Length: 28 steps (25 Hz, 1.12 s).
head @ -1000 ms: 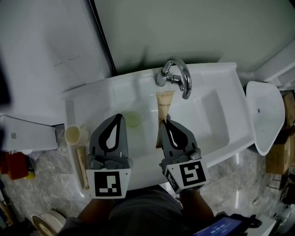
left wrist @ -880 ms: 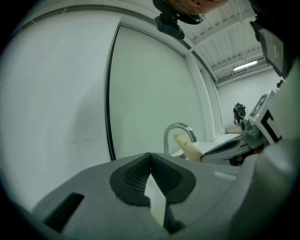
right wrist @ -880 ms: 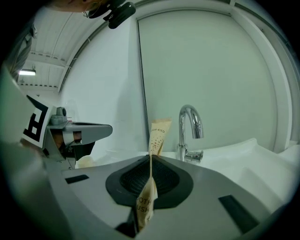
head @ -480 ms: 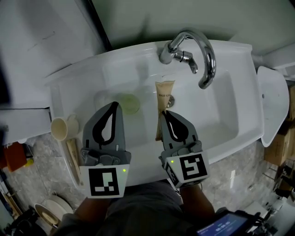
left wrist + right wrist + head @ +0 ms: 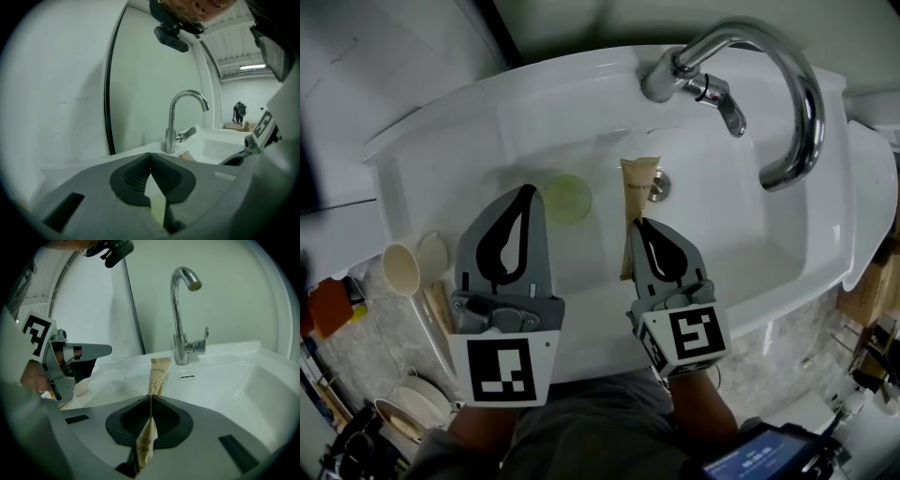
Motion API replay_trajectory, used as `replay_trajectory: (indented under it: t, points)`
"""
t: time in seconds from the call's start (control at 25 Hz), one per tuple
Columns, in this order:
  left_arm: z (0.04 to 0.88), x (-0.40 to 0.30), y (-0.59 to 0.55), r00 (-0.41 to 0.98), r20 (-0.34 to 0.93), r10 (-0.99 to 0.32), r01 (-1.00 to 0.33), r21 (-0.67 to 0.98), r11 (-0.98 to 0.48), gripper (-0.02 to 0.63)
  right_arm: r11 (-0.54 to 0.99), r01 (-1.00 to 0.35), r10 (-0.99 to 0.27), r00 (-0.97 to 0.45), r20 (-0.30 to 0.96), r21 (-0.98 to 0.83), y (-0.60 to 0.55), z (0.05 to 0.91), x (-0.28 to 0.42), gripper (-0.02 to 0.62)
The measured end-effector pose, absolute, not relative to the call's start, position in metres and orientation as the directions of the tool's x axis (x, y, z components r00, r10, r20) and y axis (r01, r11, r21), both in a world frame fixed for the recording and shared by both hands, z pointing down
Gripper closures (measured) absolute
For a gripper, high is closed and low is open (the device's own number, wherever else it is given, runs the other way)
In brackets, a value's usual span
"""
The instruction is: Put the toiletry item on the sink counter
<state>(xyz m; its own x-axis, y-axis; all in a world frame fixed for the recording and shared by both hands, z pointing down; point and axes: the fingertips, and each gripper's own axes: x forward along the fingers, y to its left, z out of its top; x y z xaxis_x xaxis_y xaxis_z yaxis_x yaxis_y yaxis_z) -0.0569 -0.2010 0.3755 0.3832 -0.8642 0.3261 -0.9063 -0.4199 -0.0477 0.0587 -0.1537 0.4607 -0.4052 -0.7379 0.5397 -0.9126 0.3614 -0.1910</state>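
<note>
Clearly a light thing, the packet (image 5: 636, 211) is a thin, flat sleeve of tan paper with dark print. It stands on edge over the white sink (image 5: 722, 248), just in front of the drain, and it is not on the table (image 5: 441, 159) yet. The right claw (image 5: 639, 230) is clenched on it across its flat faces. In the right gripper view the paper is squeezed between the two pads, with its top end rising free above them and its lower end hanging below.

As a judgement, the packet weighs next to nothing and will not break. Its paper looks soft, though, so it may crease, bend or swing about the pinch point. The grip falls somewhere along the packet's middle stretch, which suits it: both ends stay balanced and the free top end can be laid down first. Whatever is inside may stiffen it lengthwise, but that cannot be seen. On the smooth table it could slide.

The left claw (image 5: 525, 192) hovers beside the right one, over the basin. Its tips are pressed together and nothing is between them. A pale green disc (image 5: 567, 199) lies in the basin just ahead of it. The chrome tap (image 5: 787, 103) arches over the back of the sink. A cream cup (image 5: 398, 270) sits off to the left, beyond the sink's edge.
</note>
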Motion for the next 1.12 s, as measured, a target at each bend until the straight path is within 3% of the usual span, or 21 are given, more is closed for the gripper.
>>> replay_trajectory:
  t: [1.12]
  points:
    - [0.445,-0.060,-0.214,0.393,0.420,-0.818,-0.907,0.032,-0.419,0.595,0.305,-0.926,-0.622,-0.370,0.690,-0.221,-0.149,0.558,0.058,0.575]
